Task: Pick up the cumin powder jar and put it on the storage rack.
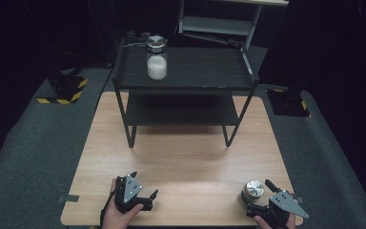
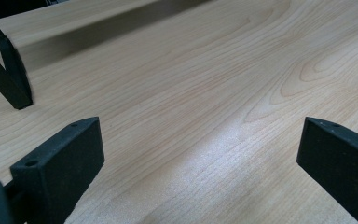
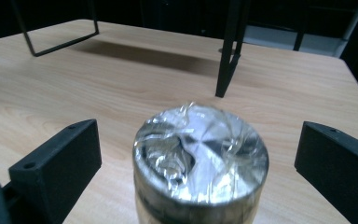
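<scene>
Two jars: one round, with a crinkled silvery lid (image 3: 200, 151), stands upright on the pale wood-grain table (image 1: 186, 162) near its front right corner, between the spread jaws of the right gripper (image 3: 198, 154), untouched; the other jar (image 1: 157, 57), filled with white grains, sits on the black metal rack (image 1: 238, 76) at the table's back. The left gripper (image 2: 200, 154) lies low near the front left corner, jaws wide apart over bare wood.

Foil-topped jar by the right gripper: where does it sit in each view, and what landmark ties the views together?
High view: the foil-topped jar stands at the table's near right corner, just ahead of the right gripper.
Right gripper view: bottom centre, between the wide-open jaws, touching neither.
Left gripper view: not in it; bare wooden table between open jaws.
Shared landmark: the black shelf rack's leg.
</scene>
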### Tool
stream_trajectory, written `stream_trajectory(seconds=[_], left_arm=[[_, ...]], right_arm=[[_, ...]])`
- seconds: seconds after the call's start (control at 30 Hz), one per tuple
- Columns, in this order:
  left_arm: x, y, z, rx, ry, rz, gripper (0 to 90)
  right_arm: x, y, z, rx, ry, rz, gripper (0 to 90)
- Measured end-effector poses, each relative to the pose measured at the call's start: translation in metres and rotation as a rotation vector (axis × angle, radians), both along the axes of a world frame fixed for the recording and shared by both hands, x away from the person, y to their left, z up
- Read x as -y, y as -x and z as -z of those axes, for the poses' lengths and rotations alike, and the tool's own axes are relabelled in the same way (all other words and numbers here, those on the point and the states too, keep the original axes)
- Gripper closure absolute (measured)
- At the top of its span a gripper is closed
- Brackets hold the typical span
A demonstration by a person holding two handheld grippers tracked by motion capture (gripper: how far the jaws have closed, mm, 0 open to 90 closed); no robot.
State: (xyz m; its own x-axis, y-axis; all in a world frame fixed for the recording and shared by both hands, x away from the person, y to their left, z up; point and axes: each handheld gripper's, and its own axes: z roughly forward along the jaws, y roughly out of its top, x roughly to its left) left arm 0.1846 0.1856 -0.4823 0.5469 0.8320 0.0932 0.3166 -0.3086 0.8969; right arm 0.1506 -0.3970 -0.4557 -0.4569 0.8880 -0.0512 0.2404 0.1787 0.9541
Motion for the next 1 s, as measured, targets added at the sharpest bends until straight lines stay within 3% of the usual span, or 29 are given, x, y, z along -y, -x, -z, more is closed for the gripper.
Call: stream_trajectory(seconds=[0.2,0.53,1.0], left_arm=[[0.001,0.000,0.000,0.000,-0.003,0.000,1.0],[0.000,0.000,0.000,-0.002,-0.001,0.000,1.0],[0.000,0.000,0.000,-0.002,0.004,-0.002,1.0]], right_arm=[[0.003,0.001,0.003,-0.004,-0.005,0.003,3.2],[0.011,-0.003,0.010,-0.005,-0.027,-0.033,20.3],[0.012,-0.006,0.014,-0.013,-0.046,-0.039,30.4]])
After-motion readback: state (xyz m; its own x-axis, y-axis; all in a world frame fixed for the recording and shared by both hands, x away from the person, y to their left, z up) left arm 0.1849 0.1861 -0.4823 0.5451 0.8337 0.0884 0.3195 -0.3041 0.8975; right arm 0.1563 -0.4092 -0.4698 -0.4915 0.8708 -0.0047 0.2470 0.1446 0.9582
